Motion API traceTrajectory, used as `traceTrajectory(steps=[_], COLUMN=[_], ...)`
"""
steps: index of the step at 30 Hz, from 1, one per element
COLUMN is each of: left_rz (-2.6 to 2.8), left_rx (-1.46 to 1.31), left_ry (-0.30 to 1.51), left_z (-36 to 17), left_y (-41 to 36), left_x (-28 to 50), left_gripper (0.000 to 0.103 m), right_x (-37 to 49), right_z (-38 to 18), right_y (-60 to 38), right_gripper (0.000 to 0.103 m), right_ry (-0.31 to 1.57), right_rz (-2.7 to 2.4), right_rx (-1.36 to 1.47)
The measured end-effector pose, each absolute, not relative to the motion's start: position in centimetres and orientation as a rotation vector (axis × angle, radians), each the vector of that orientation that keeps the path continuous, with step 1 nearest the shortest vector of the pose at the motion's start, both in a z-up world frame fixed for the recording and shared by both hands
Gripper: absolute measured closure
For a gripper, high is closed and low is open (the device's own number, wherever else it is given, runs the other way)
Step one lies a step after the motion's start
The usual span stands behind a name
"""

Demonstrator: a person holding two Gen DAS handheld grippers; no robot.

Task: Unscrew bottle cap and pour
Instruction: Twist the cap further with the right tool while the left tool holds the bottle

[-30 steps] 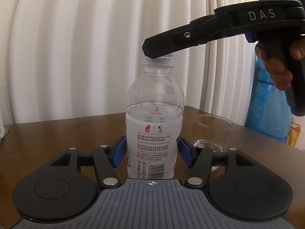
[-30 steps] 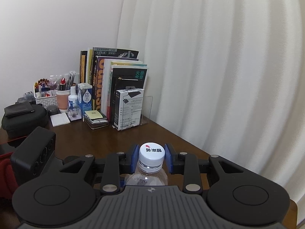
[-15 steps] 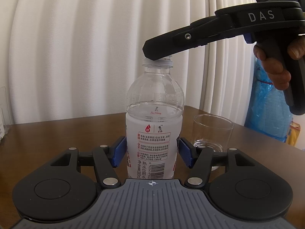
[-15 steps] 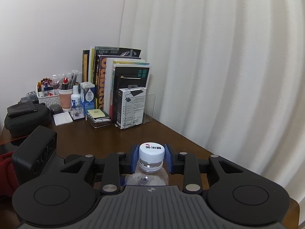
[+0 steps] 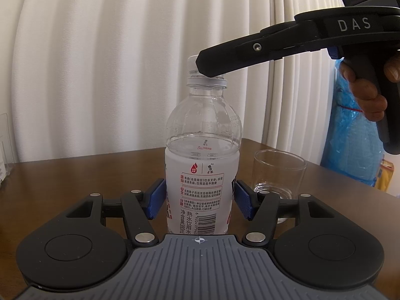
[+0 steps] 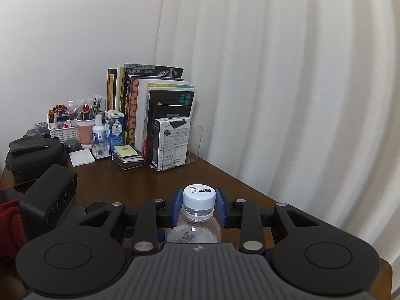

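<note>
Slippage at the cap (image 6: pixel 199 195) is the first risk. The right hand-held gripper (image 6: pixel 199 205) is clamped narrow on the white cap, its blue pads (image 6: pixel 221 206) pressing both sides, but the pads bite only the cap's lower skirt; if the twist comes with too little squeeze, they would skate round the ribbed plastic instead of breaking the seal.

The bottle (image 5: pixel 202 175) stands upright on the brown worktop (image 5: pixel 87 175), held about its labelled waist by the left hand-held gripper (image 5: pixel 200 200), which is closed on it from both sides. That body looks thin and clear, so a harder squeeze to resist the twist could dent it, and once the cap frees, water might well up at the neck. A weak hold, in contrast, would let the whole bottle spin with the cap.

The empty glass (image 5: pixel 279 172) stands at about three o'clock from the bottle, just beside the left hand-held gripper's right finger and partly behind it. Any sideways jerk as the thread lets go could knock it over or push it toward the worktop edge.

Water fills the bottle to about its shoulder, so a quick tilt when pouring would likely overshoot the glass's narrow mouth.
</note>
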State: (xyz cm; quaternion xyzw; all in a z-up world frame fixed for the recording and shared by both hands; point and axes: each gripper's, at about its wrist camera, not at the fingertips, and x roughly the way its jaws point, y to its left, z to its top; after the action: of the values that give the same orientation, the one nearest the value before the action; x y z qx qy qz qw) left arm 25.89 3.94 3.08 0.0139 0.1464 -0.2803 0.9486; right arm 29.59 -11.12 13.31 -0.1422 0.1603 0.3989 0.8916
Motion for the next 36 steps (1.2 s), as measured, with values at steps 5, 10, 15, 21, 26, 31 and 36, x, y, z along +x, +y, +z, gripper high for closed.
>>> traceTrajectory(steps=[5, 10, 15, 21, 26, 31, 36], left_rz=[-0.568, -0.569, -0.570, -0.569, -0.569, -0.568, -0.569], left_rx=[0.029, 0.027, 0.027, 0.030, 0.030, 0.031, 0.031], left_ry=[0.299, 0.299, 0.299, 0.299, 0.299, 0.298, 0.299], left_z=[3.1, 3.1, 3.2, 3.2, 3.2, 3.2, 3.2], left_y=[4.0, 4.1, 4.1, 4.2, 4.2, 4.2, 4.2], left_x=[25.8, 26.0, 26.0, 25.9, 25.7, 25.6, 25.7], left_gripper=[0.043, 0.043, 0.043, 0.043, 0.043, 0.043, 0.043], right_x=[29.4, 29.4, 29.2, 29.0, 29.0, 28.8, 28.5], right_z=[13.2, 13.2, 13.2, 13.1, 13.1, 13.2, 13.1], right_y=[-11.2, -11.1, -11.2, -11.3, -11.3, -11.5, -11.6], right_gripper=[0.070, 0.070, 0.070, 0.069, 0.069, 0.069, 0.069], right_ry=[0.332, 0.330, 0.330, 0.328, 0.331, 0.329, 0.330], right_rz=[0.823, 0.820, 0.817, 0.812, 0.813, 0.812, 0.811], right_rx=[-0.296, -0.303, -0.300, -0.301, -0.302, -0.300, -0.304])
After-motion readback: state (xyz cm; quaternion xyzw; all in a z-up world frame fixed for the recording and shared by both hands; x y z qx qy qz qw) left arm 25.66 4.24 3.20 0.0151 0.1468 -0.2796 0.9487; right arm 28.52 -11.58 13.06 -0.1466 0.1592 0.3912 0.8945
